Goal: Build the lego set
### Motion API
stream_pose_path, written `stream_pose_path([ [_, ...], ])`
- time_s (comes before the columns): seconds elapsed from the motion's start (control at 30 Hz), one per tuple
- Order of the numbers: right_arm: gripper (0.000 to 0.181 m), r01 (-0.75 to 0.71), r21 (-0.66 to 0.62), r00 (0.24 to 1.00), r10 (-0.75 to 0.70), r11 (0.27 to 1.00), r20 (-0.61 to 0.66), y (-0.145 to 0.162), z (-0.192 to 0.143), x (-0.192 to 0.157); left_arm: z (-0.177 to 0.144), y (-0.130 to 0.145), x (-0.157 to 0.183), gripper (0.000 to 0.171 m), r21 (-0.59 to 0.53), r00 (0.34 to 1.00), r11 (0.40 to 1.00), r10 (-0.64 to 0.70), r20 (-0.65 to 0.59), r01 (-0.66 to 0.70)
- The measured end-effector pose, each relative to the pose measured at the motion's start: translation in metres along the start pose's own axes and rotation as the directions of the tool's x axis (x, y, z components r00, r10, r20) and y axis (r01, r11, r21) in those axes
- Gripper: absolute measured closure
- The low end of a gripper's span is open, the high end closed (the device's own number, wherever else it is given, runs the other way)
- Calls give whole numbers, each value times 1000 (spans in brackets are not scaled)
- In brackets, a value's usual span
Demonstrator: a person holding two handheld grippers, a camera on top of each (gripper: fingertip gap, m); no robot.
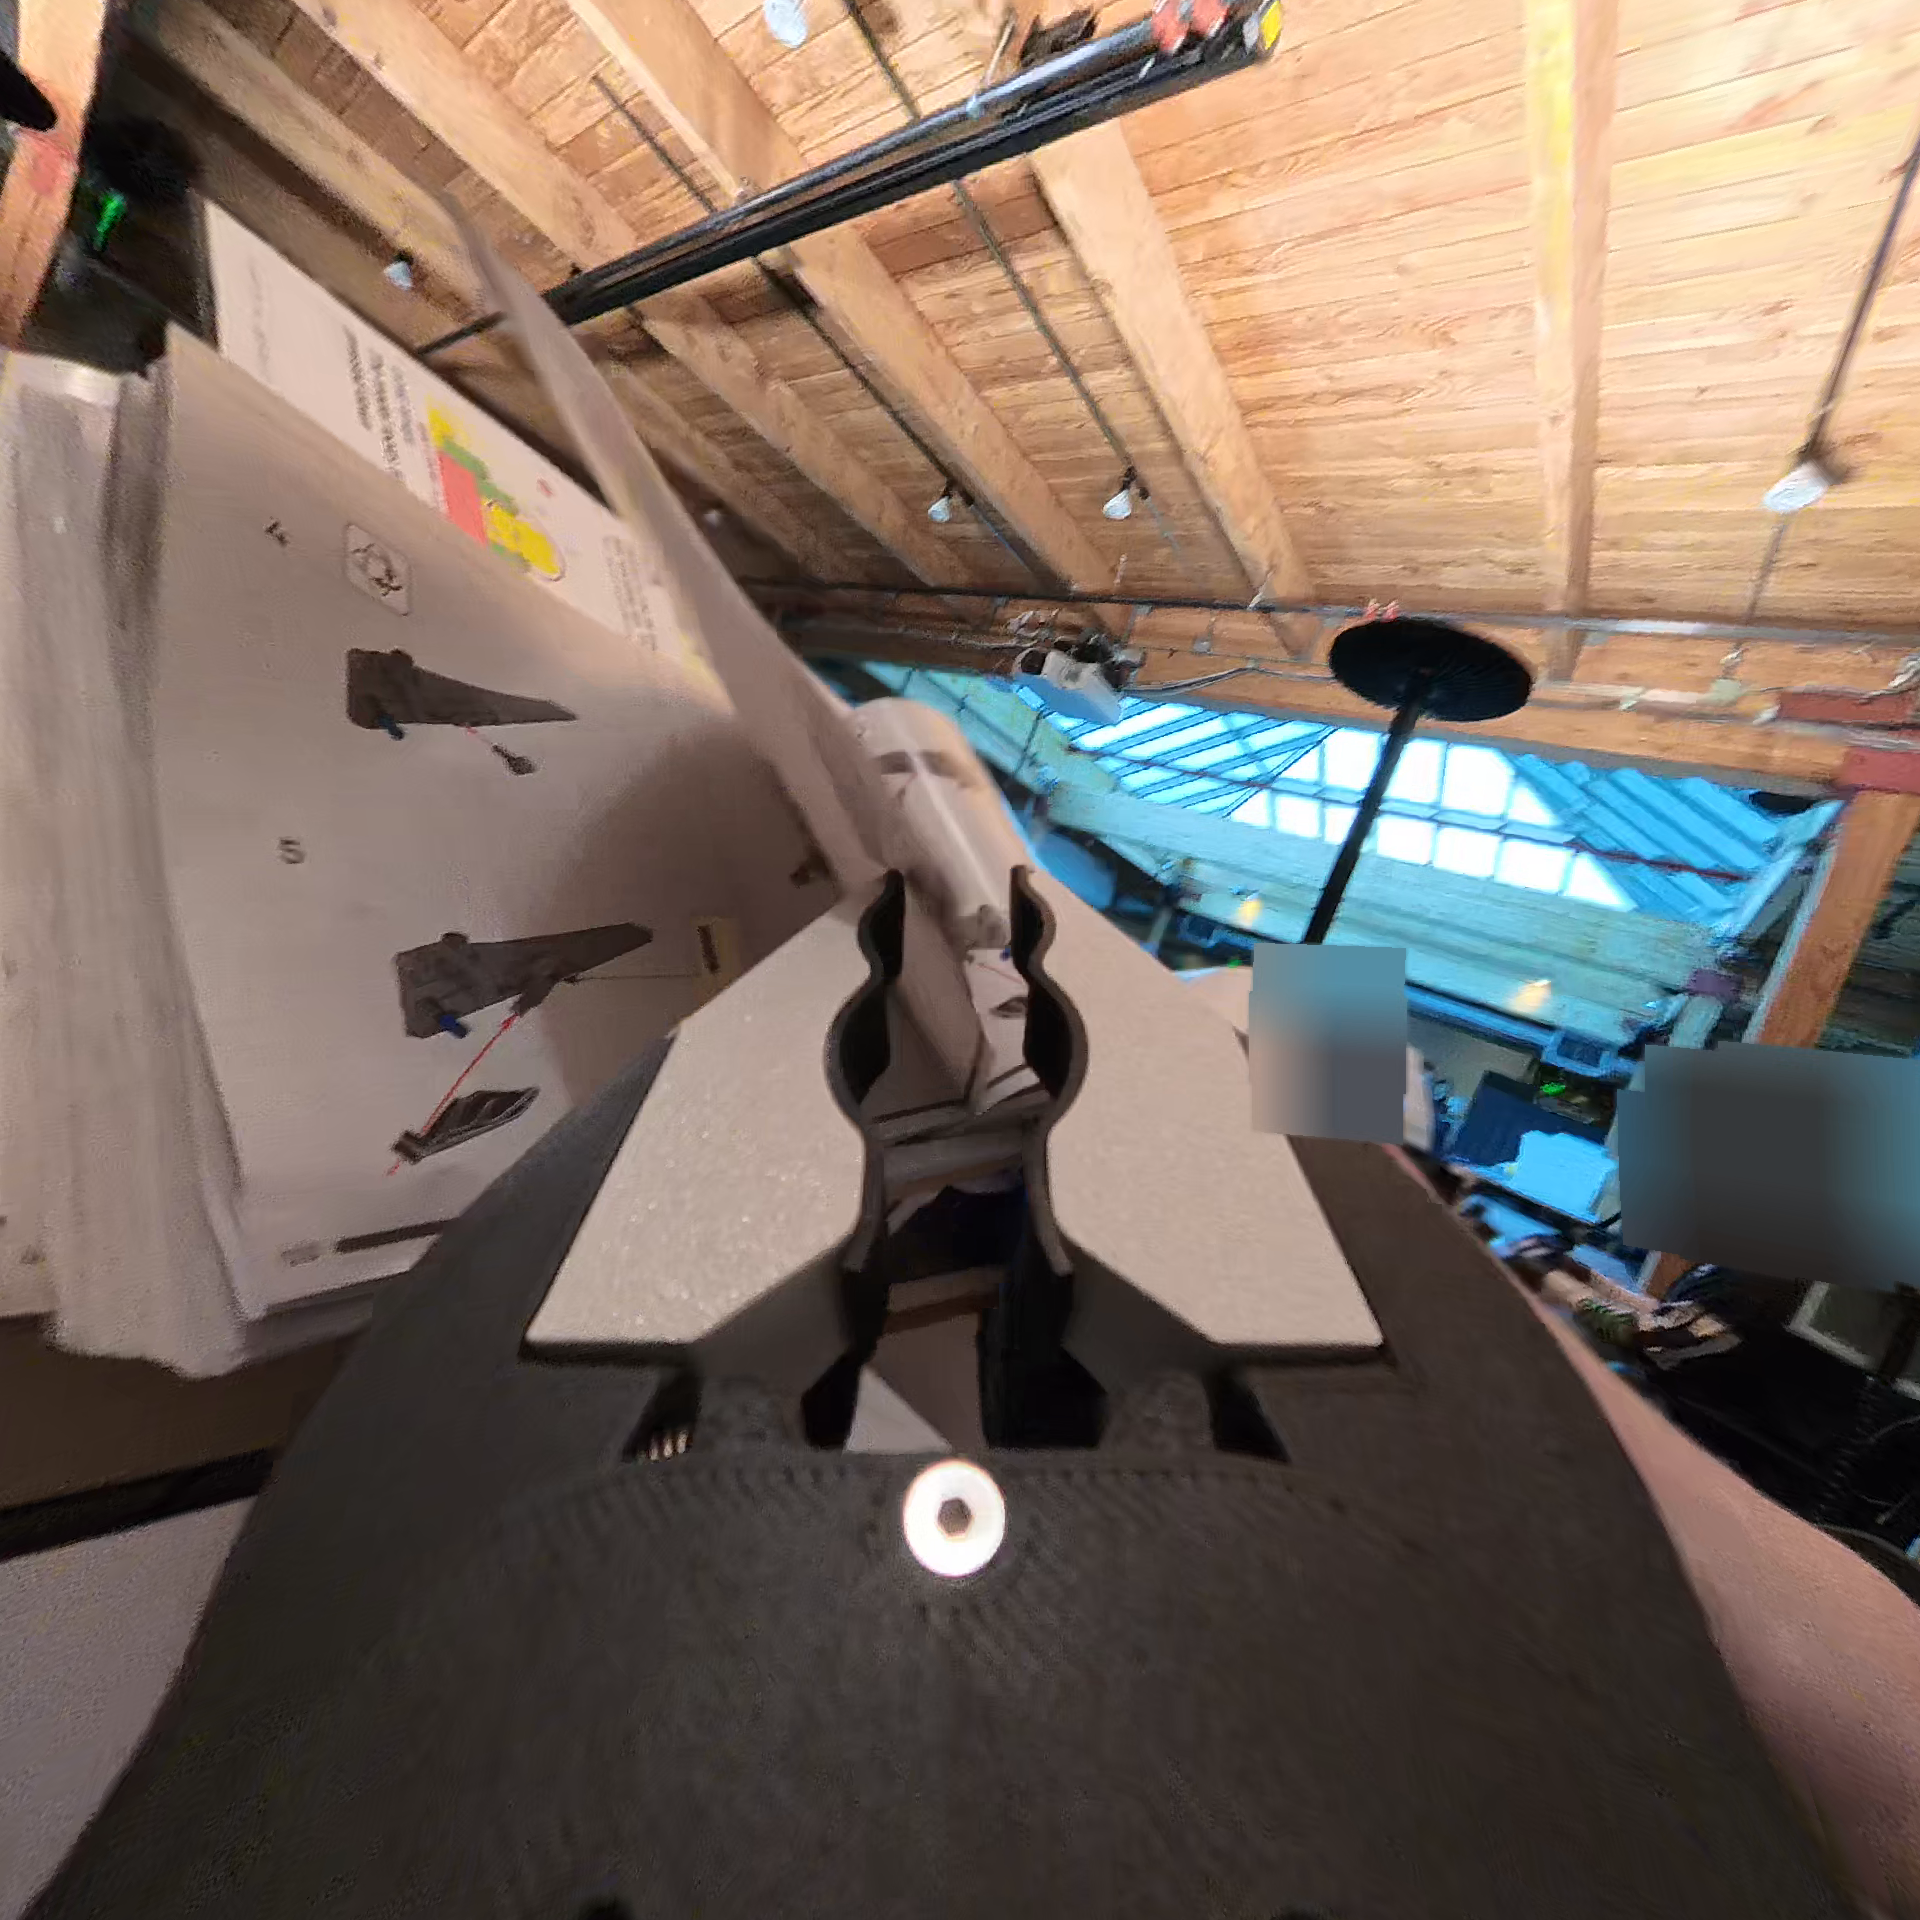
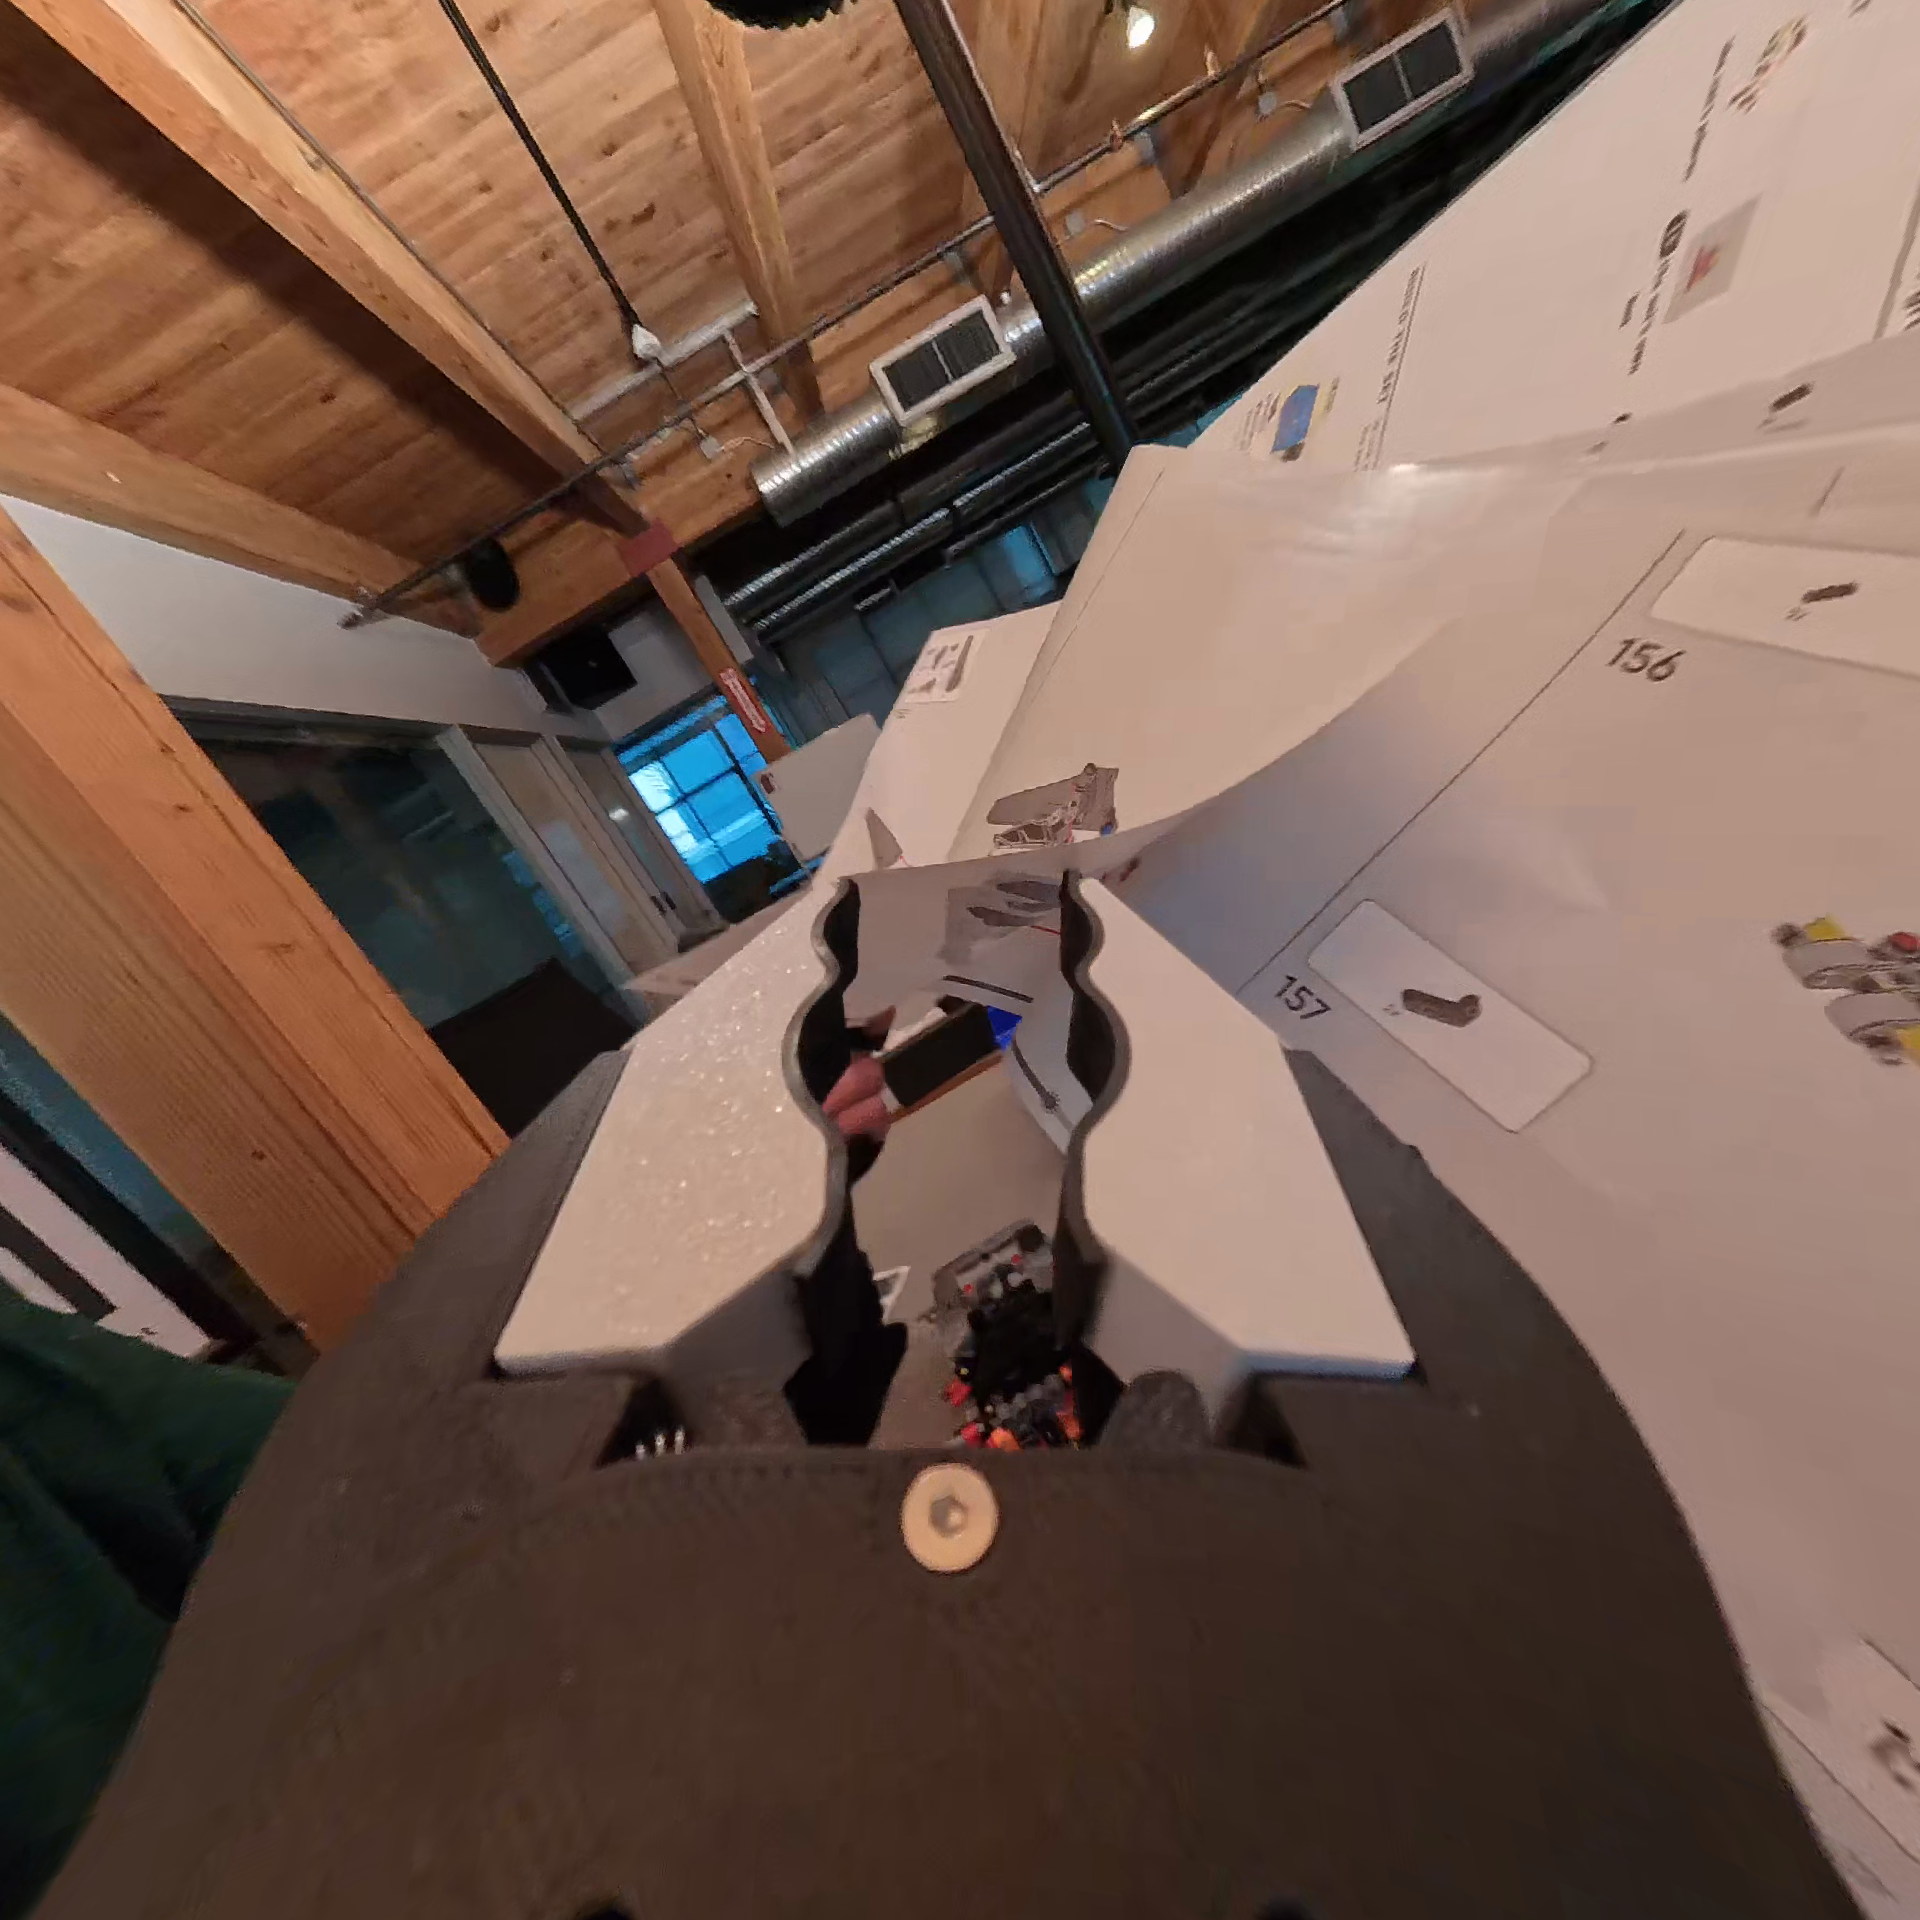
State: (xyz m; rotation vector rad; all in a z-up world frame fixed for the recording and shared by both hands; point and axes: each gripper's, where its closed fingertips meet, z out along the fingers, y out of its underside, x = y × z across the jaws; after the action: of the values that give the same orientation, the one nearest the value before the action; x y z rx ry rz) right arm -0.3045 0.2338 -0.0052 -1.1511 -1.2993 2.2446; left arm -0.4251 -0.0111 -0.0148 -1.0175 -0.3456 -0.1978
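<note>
Both wrist cameras look steeply upward, toward a ceiling of wooden beams point(image 1: 1195, 260), and the instruction booklet point(image 1: 312, 831) of the lego set fills much of each view. In the left wrist view the left gripper point(image 1: 954, 914) has its two fingers apart, and pages of the booklet stand in the gap between them; whether the fingers press on the paper cannot be told. The printed pages with grey build drawings lie to the left of this gripper. In the right wrist view the right gripper point(image 2: 961, 909) is also spread, and a curved page edge point(image 2: 1039, 862) crosses between its fingertips without clear contact. Below, seen through the gap, a small heap of black, red and orange lego pieces point(image 2: 1013, 1371) lies on a pale surface. A silver ventilation duct point(image 2: 1143, 270) runs under the ceiling.
</note>
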Motion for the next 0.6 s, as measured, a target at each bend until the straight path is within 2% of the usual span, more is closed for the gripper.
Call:
stream_pose_path([
  [0.13,136,-72,23,995,71,997,69,3,4,-2,-12,4,-7,153,-61,982,990,134,132,-127],
  [0.2,134,-113,46,988,108,992,108,2,3,-3,-26,-1,-10,155,-94,933,962,273,235,-258],
  [0.27,134,-138,57,982,129,989,137,1,3,-5,-35,-5,1,157,-133,877,915,403,261,-381],
  [0.4,128,-168,62,970,154,984,190,2,4,-9,-43,-19,10,150,-159,825,876,483,293,-456],
  [0.5,126,-173,63,969,158,983,192,3,3,-7,-23,-6,30,150,-246,784,805,588,199,-541],
  [0.6,126,-177,74,968,160,981,196,2,-3,-7,13,26,45,145,-328,774,747,630,70,-578],
])
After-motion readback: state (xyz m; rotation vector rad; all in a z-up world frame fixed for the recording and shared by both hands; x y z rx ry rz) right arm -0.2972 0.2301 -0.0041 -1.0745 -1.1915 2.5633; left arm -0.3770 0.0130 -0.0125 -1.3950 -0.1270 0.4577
